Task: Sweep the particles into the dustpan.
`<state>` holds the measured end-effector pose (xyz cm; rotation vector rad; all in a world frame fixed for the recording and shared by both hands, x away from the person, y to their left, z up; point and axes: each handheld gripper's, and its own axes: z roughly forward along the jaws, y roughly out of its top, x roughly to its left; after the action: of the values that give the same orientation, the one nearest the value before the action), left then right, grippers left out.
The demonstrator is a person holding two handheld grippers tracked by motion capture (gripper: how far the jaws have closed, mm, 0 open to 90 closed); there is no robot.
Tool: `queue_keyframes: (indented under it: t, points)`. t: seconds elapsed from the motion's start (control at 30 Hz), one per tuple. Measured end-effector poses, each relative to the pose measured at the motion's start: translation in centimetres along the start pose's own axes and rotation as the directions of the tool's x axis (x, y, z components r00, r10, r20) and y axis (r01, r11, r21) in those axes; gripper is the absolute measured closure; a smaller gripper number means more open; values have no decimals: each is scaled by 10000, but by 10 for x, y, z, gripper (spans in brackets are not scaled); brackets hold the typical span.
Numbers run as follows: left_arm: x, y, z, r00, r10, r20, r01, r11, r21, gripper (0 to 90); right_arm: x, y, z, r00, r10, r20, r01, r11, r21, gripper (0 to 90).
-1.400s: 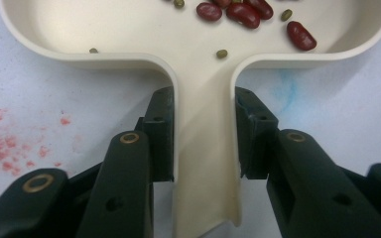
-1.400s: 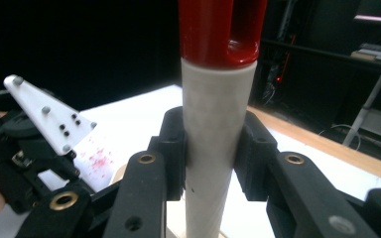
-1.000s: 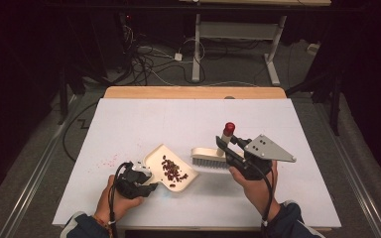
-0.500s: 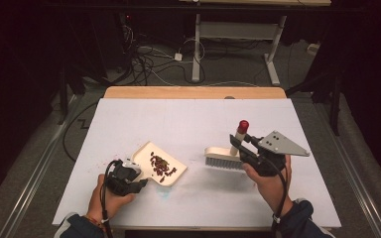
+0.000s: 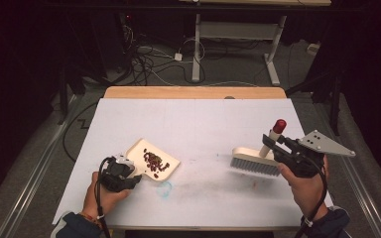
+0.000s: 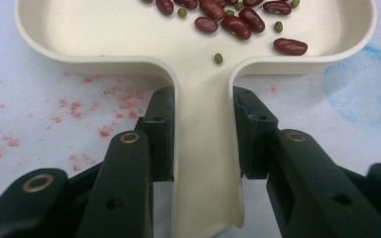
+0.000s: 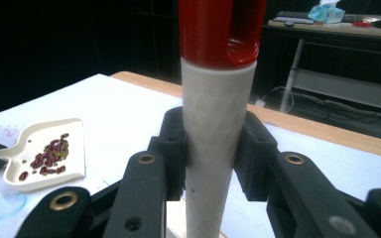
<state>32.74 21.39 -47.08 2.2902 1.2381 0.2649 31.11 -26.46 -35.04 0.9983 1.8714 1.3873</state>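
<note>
Near the front edge of the bench, the left tongs clench the handle of the dustpan, which carries the beans. At the right, the right tongs clamp the brush by its handle. Sweeping seems finished; next, likely setting down the 2 tools.

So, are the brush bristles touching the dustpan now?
Apart. The high view shows the brush held at the right, with bare white table between its bristles and the dustpan at the left.
</note>
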Motion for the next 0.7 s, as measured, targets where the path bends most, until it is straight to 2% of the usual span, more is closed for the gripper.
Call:
queue_keyframes:
  t: [0.13, 0.37, 0.57, 0.7]
  points:
    - [2, 0, 0, 10000, -49, -86, 49, 10000, -32, 639, -7, 0, -8, 10000, 68, -27, -68, 9998, 180, 698]
    - [7, -2, -1, 9993, -323, -208, 320, 9994, -143, 638, -16, 0, -13, 9998, -66, -190, 79, 9975, 698, 699]
    - [10, -5, -3, 9971, -594, -467, 583, 9980, -253, 638, -23, -1, -11, 9992, 75, -404, -28, 9935, 1138, 698]
    - [12, -8, -5, 9960, -673, -594, 652, 9972, -368, 637, -28, -2, -6, 9968, 171, -782, -56, 9894, 1448, 698]
